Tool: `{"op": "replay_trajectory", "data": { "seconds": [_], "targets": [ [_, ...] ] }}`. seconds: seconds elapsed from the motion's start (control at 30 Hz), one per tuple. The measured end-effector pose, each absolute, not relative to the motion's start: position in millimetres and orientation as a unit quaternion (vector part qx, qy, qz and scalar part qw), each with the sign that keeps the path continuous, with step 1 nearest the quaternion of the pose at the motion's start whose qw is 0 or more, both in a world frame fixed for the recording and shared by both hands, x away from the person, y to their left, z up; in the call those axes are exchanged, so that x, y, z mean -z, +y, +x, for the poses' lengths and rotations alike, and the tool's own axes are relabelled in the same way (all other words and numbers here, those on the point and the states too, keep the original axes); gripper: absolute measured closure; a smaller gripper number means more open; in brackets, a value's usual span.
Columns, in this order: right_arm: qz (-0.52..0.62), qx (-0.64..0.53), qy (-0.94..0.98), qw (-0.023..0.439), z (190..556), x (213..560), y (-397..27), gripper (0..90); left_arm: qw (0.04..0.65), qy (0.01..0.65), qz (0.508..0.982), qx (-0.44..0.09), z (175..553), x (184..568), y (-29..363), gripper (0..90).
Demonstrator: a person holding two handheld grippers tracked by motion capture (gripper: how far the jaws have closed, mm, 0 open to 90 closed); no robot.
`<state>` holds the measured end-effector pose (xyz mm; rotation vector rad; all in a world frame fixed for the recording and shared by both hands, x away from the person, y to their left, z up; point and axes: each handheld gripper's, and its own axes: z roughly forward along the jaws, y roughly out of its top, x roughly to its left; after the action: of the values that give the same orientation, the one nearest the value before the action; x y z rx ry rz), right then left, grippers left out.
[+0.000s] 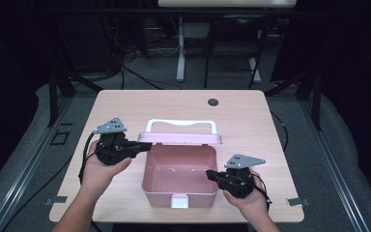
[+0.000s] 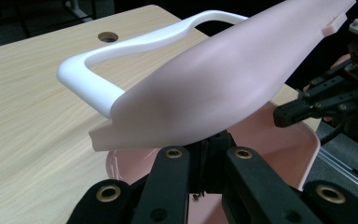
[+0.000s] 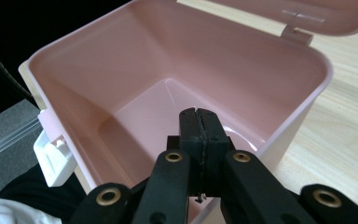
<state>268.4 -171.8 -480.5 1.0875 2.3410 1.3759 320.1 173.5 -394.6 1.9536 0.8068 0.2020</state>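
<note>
Sitting mid-table in high view: pink box [image 1: 179,176], lid [image 1: 179,138] propped open; no readable labels. Left gripper [image 1: 142,146] is touching the lid's left edge, jaws closed. Left gripper view: lid [image 2: 223,79] is hiding the fingertips. Right gripper view: right gripper [image 3: 199,122], jaws pressed together and empty, is hanging over the box rim [image 3: 307,95].

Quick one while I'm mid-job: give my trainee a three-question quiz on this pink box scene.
1. True or false: the pink box has something inside it.
2. The left hand-held gripper is at which part? A) white latch B) lid C) table hole
3. What colour is the lid's handle?

Key: 1. False, the box looks empty in the right gripper view. 2. B, its tip is at the lid's left end. 3. White.
</note>
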Motion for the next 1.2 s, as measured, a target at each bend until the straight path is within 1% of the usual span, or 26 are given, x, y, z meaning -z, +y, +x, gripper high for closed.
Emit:
{"op": "replay_trajectory", "data": {
  "seconds": [0.53, 0.7, 0.83, 0.93, 1.03, 1.2],
  "targets": [
    [0.359, -0.45, 0.813, 0.082, 269.5, 491.1, -162.9, 90.0, 0.486, 0.339, 0.8, -0.093, 333.3, 387.5, 172.0, 89.8],
    [0.357, -0.449, 0.815, 0.083, 269.3, 491.3, -162.2, 90.0, 0.484, 0.341, 0.8, -0.093, 335.4, 387.2, 172.5, 89.8],
    [0.362, -0.445, 0.814, 0.093, 270.9, 490.6, -165.8, 90.0, 0.482, 0.348, 0.798, -0.097, 339.9, 385.9, 174.3, 89.8],
    [0.364, -0.453, 0.81, 0.083, 272.4, 491.4, -168.3, 90.0, 0.482, 0.354, 0.795, -0.099, 341.5, 384.4, 175.7, 89.8],
    [0.363, -0.45, 0.811, 0.087, 271.9, 491.1, -167.5, 90.0, 0.482, 0.355, 0.795, -0.101, 342.3, 383.9, 176.4, 89.8],
    [0.362, -0.453, 0.811, 0.082, 272.8, 491.3, -168.2, 90.0, 0.482, 0.357, 0.794, -0.102, 345.1, 384.7, 175.3, 89.8]
  ]
}}
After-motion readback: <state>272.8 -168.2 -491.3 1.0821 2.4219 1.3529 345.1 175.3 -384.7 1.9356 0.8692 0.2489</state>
